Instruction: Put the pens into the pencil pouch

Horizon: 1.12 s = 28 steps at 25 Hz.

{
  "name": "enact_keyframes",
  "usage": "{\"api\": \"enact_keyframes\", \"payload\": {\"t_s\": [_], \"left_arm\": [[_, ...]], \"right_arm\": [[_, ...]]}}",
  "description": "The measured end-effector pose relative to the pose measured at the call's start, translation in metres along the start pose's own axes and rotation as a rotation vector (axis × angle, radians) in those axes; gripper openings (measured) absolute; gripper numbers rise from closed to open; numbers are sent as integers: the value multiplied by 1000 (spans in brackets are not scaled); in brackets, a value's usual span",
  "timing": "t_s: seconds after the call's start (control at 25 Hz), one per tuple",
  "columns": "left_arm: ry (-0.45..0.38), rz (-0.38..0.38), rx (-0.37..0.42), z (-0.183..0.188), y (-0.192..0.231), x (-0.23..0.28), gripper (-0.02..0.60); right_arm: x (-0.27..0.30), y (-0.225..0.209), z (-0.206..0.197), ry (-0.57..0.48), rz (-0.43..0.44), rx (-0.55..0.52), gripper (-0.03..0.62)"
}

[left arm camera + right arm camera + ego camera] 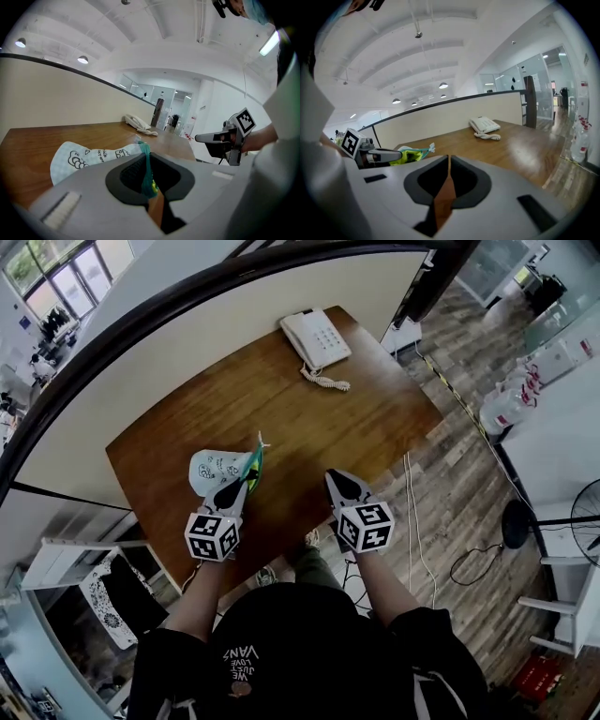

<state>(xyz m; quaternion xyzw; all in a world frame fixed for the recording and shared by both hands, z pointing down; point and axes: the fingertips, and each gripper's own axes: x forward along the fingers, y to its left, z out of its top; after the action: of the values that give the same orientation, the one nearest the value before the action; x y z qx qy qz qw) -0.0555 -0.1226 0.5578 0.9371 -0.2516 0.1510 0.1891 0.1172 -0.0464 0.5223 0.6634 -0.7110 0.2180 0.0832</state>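
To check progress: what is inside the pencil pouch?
Only a yellow-green lining shows at the mouth of the pencil pouch, whose teal edge the left gripper pinches. The fabric covers the rest; no pen is visible.

Three cameras around one desk

We are looking steeply down from the head onto the wooden table, with the left gripper and the right gripper close below us. From each gripper's camera we are looking low and nearly level along its own jaws, very near them, across the tabletop toward the partition. All three views are sharing the telephone and the pencil pouch, and each gripper view is catching the other gripper at its side.
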Motion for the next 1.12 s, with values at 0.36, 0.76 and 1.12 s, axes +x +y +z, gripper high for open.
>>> {"api": "enact_keyframes", "payload": {"t_s": [0.36, 0.76, 1.12], "left_arm": [[11, -20, 16, -5, -1, -9, 35], [14, -36, 22, -11, -4, -15, 35], [14, -46, 25, -14, -3, -16, 34]], "right_arm": [[-16, 7, -12, 5, -34, 24, 14], [-23, 17, -27, 28, -60, 21, 12], [-24, 21, -29, 27, -73, 20, 11]]}}
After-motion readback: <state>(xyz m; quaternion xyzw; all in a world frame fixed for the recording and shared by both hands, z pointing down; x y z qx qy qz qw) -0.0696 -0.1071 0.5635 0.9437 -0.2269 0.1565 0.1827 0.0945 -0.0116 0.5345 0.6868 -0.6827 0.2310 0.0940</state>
